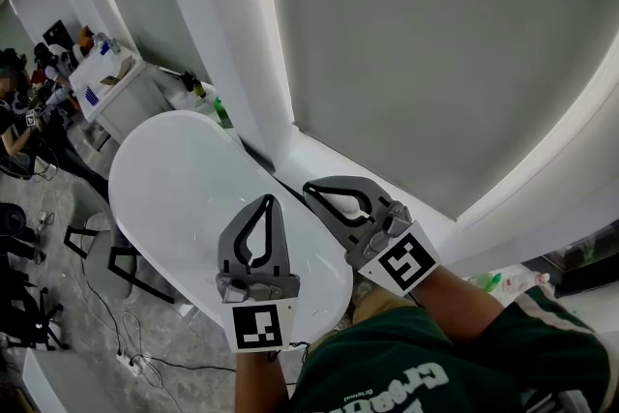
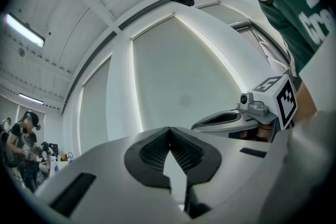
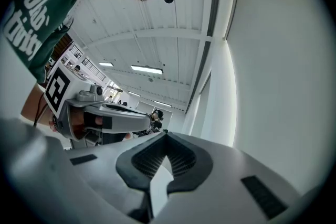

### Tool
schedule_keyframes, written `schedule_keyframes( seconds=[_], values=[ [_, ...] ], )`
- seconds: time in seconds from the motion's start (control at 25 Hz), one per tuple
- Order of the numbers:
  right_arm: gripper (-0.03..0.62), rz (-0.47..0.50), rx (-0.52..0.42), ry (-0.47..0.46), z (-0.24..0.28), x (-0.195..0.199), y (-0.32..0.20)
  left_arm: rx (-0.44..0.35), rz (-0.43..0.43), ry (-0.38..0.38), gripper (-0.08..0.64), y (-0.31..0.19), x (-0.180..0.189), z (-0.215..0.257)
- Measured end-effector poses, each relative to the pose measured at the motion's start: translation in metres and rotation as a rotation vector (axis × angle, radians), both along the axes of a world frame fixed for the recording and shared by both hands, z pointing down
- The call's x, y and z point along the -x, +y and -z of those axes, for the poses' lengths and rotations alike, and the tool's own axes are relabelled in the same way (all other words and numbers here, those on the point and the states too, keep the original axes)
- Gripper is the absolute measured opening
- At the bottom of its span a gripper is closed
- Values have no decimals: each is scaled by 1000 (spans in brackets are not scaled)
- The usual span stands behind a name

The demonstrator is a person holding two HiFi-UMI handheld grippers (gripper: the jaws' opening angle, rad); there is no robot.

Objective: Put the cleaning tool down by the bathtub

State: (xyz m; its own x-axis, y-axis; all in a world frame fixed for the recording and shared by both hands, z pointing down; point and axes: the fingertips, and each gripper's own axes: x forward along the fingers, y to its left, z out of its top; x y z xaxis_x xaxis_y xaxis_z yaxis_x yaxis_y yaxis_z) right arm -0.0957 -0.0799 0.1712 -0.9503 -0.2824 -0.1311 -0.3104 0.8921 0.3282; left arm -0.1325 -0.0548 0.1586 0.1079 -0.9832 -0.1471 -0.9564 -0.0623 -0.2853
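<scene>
In the head view both grippers are held up side by side above the near end of a white oval bathtub (image 1: 164, 179). The left gripper (image 1: 269, 200) is shut with nothing in it. The right gripper (image 1: 309, 190) is shut and empty too. In the left gripper view its jaws (image 2: 169, 131) meet at the tips against a pale wall, and the right gripper (image 2: 236, 118) shows alongside. The right gripper view shows the same closed tips (image 3: 165, 137), with the left gripper (image 3: 107, 115) beside them. No cleaning tool shows in any view.
Green bottles (image 1: 221, 111) stand at the tub's far rim. A white table (image 1: 111, 77) with clutter and seated people (image 1: 19, 116) are at the far left. A stool (image 1: 97, 251) and floor cables (image 1: 135, 363) lie left of the tub. More bottles (image 1: 488, 282) sit at the right.
</scene>
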Motion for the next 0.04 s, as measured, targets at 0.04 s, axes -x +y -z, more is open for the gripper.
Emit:
schedule_keyframes(
  seconds=[0.04],
  values=[
    [15,1,-4,3,-1,0,1,1,-1,2,6,1,0,-1]
  ],
)
